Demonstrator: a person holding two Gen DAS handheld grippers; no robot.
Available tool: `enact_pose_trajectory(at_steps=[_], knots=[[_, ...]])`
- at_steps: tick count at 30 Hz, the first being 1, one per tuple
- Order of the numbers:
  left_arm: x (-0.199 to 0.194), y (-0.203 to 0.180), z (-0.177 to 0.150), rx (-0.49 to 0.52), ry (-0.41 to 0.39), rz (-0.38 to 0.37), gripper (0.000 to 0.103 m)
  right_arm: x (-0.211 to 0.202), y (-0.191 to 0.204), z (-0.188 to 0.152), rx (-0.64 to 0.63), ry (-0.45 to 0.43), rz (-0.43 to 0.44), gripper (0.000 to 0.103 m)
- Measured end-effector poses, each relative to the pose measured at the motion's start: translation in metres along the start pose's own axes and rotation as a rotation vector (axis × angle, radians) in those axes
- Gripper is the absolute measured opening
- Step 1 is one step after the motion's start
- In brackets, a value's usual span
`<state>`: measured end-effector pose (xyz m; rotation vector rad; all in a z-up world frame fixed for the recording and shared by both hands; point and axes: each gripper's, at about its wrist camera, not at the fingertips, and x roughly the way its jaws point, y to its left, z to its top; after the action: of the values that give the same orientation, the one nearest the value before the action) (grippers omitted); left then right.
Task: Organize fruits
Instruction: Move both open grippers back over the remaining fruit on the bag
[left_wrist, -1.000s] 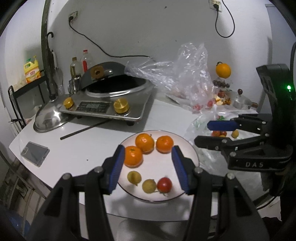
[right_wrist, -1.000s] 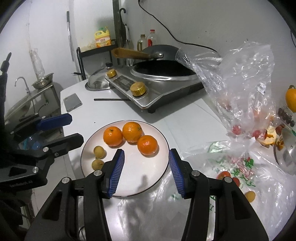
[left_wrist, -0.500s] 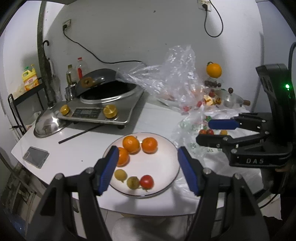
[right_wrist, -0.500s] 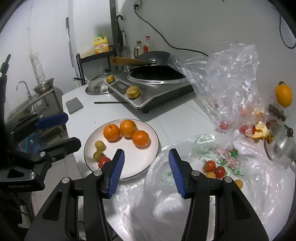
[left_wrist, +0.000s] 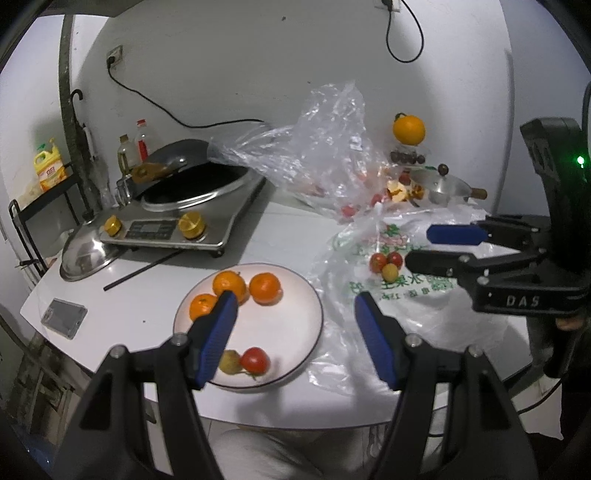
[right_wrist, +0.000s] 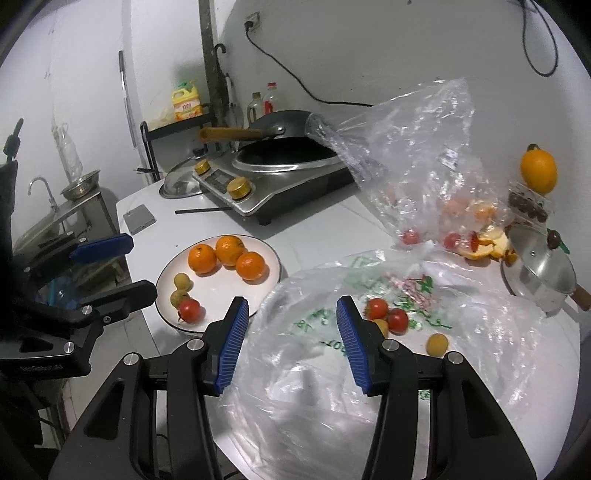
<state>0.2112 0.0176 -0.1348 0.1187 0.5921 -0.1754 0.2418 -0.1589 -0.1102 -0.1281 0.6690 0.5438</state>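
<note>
A white plate (left_wrist: 295, 325) (right_wrist: 218, 291) holds three oranges (left_wrist: 264, 287) (right_wrist: 250, 265), two small yellow-green fruits (right_wrist: 183, 282) and a red tomato (left_wrist: 254, 361) (right_wrist: 190, 310). Two tomatoes (left_wrist: 386, 260) (right_wrist: 386, 314) and yellow fruits (right_wrist: 437, 344) lie on a flat plastic bag (left_wrist: 399, 291) (right_wrist: 369, 369) to its right. My left gripper (left_wrist: 295, 328) is open and empty above the plate's near edge. My right gripper (right_wrist: 291, 339) is open and empty above the bag, also seen side-on in the left wrist view (left_wrist: 436, 245).
An induction cooker with a wok (left_wrist: 192, 206) (right_wrist: 280, 173) stands behind the plate. A crumpled clear bag (left_wrist: 314, 155) (right_wrist: 417, 155) holds more fruit. A small steel pot (right_wrist: 543, 269), a phone (left_wrist: 63, 318), a pan lid (left_wrist: 86, 253) and a chopstick (left_wrist: 144, 269) lie around.
Both grippers have pulled back and risen from the plate. The right gripper has swung right, over the plastic bag. A tomato lies on the plate where the right view showed none a second ago.
</note>
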Motion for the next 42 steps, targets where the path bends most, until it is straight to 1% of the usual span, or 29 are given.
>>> enact_pose_trajectory(at_steps=[15, 20, 31, 42], knots=[[0.009, -0.047, 0.006, 0.062, 0.023, -0.042, 0.067, -0.025, -0.050, -0.021, 0.066, -0.020, -0.041, 0.053], [0.018, -0.063, 0.007, 0.083, 0.045, -0.064, 0.067, -0.030, -0.065, -0.028, 0.089, -0.024, -0.053, 0.053], [0.036, -0.091, 0.010, 0.124, 0.068, -0.084, 0.067, -0.029, -0.091, -0.040, 0.116, -0.019, -0.067, 0.053], [0.061, -0.106, 0.014, 0.122, 0.089, -0.099, 0.067, -0.021, -0.108, -0.043, 0.126, -0.010, -0.058, 0.053]])
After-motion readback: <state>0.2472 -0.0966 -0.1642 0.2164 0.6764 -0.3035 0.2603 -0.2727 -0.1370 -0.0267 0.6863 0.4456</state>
